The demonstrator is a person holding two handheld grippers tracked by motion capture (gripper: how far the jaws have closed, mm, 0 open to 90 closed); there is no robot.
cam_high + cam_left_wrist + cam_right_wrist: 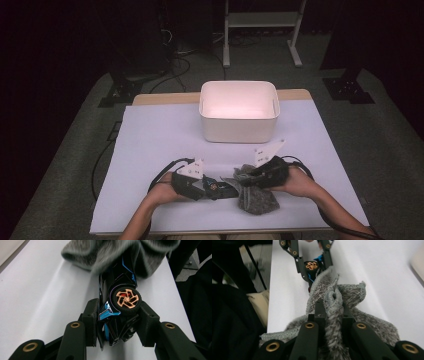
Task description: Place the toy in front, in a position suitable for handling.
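Toy car (120, 312): lay on its side, clamped in left gripper's (117, 322) fingers
Grey cloth (337, 305): pinched in right gripper's (332, 312) fingers, draped over the car's far end
Bench (150, 145): white-covered

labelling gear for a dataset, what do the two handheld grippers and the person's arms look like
Both the left gripper and right gripper are black, each topped by a pale three-cornered plate with small dark marks and trailing a black cable. Their linked black jaws carry brass-coloured rivets. The forearms are bare, no sleeves in view.
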